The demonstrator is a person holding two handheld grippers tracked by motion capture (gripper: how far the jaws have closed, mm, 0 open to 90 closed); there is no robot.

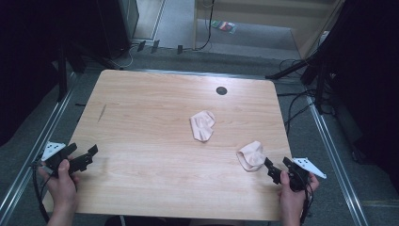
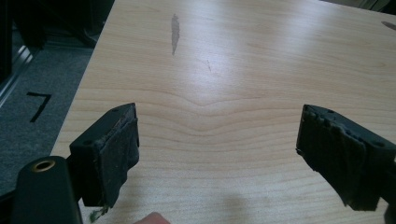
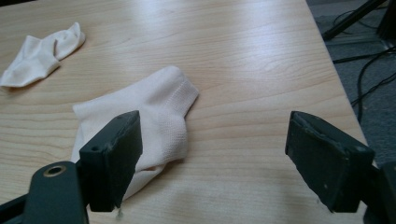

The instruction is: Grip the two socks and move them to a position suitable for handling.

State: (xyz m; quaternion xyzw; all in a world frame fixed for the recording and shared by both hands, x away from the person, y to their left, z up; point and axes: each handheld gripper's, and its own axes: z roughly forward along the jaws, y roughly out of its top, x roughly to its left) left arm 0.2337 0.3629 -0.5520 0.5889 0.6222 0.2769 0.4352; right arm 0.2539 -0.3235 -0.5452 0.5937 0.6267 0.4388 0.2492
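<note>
On the worktop (image 1: 155, 155): two pale socks, no containers. Near sock (image 1: 251, 156) lies just ahead of the right tool (image 1: 276, 167), jaws apart, empty; far sock (image 1: 203, 125) mid-worktop. Left tool (image 1: 83, 157), jaws apart, empty, well away. Risk: a shallow pinch may slip off the limp fabric or drag it.

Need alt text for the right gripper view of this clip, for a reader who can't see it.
The right gripper, fingers wide open and holding nothing, hovers just short of a pale sock lying flat on a wooden table. A second sock lies farther off at upper left, apart from the first.
</note>
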